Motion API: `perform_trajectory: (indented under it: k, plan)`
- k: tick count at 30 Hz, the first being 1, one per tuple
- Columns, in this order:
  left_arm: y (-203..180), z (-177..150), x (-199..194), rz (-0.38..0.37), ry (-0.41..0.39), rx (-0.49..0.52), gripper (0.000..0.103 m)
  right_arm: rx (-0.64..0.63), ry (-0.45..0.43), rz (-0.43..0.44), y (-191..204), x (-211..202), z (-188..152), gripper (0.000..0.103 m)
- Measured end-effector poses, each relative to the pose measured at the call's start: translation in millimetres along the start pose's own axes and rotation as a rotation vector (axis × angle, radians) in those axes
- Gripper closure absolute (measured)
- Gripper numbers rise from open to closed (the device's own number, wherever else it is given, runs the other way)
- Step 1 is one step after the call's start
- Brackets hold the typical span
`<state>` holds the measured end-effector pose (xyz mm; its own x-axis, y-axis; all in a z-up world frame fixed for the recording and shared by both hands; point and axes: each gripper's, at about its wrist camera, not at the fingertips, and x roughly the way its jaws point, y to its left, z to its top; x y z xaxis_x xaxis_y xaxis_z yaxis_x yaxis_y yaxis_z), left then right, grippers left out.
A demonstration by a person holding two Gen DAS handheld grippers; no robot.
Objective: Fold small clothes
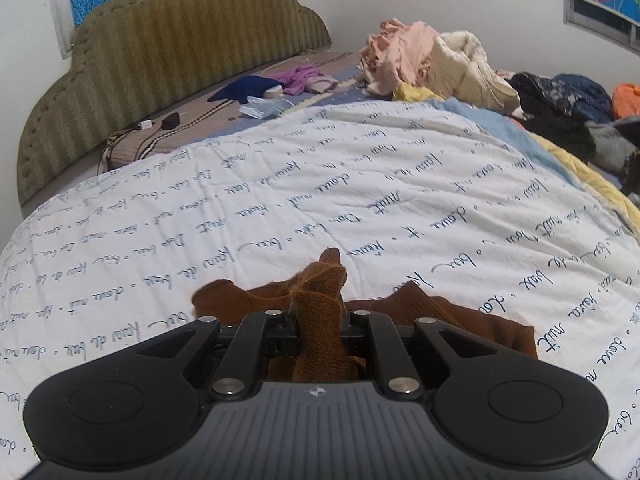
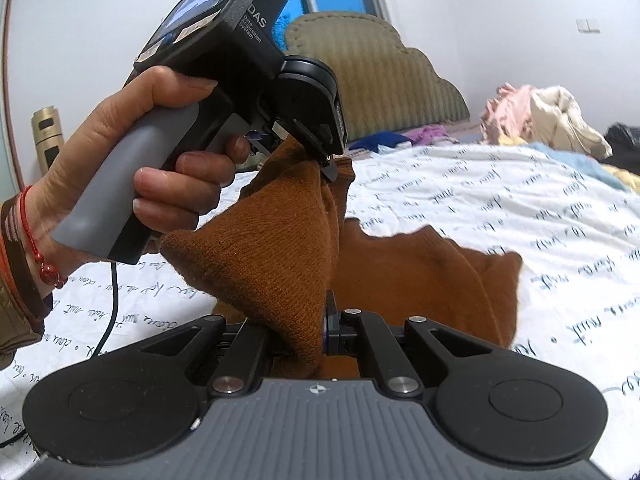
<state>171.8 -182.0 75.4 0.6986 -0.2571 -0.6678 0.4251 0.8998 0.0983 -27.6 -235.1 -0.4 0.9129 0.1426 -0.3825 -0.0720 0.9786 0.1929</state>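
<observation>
1. The white quilt printed with blue handwriting point(image 1: 320, 184) covers the near part of the bed, and a broad bare stretch of it lies ahead of both grippers.
2. A heap of pink, cream and dark clothes point(image 1: 460, 64) crowds the far right edge; the olive scalloped padded headboard point(image 1: 168, 56) closes the far left.
3. The rust-brown knitted garment point(image 2: 400, 276) lies partly on the quilt, its near part lifted.
4. The left gripper point(image 1: 318, 316) is clamped on a bunched fold of the garment.
5. The right gripper point(image 2: 316, 336) is likewise clenched on the knit, close below the left one; a person's hand point(image 2: 132, 160) grasps the left gripper's grey handle.
</observation>
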Motion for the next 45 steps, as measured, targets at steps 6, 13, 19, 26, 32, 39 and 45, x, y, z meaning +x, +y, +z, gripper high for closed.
perform_trajectory:
  k: [6, 13, 19, 26, 32, 39, 45]
  plan:
    - [-24, -1, 16, 0.004, 0.023, 0.035, 0.091, 0.059, 0.016, -0.003, -17, 1, -5, 0.095]
    - [-52, -1, 32, 0.02, 0.03, 0.092, 0.091, 0.143, 0.045, 0.011, -36, 7, -11, 0.095]
    - [-68, -4, 51, -0.039, 0.07, 0.105, 0.089, 0.191, 0.085, 0.026, -45, 13, -16, 0.093]
    - [-57, 1, 61, -0.127, 0.104, 0.004, 0.075, 0.266, 0.105, 0.04, -59, 16, -20, 0.091]
    - [-21, 12, 39, -0.172, -0.016, -0.166, 0.019, 0.315, 0.116, 0.059, -66, 18, -21, 0.084]
    - [11, 16, 13, -0.094, -0.037, -0.221, 0.019, 0.376, 0.101, 0.073, -76, 13, -17, 0.062]
    - [23, -27, -10, 0.018, -0.028, -0.127, 0.019, 0.579, 0.087, 0.153, -113, 8, -18, 0.057]
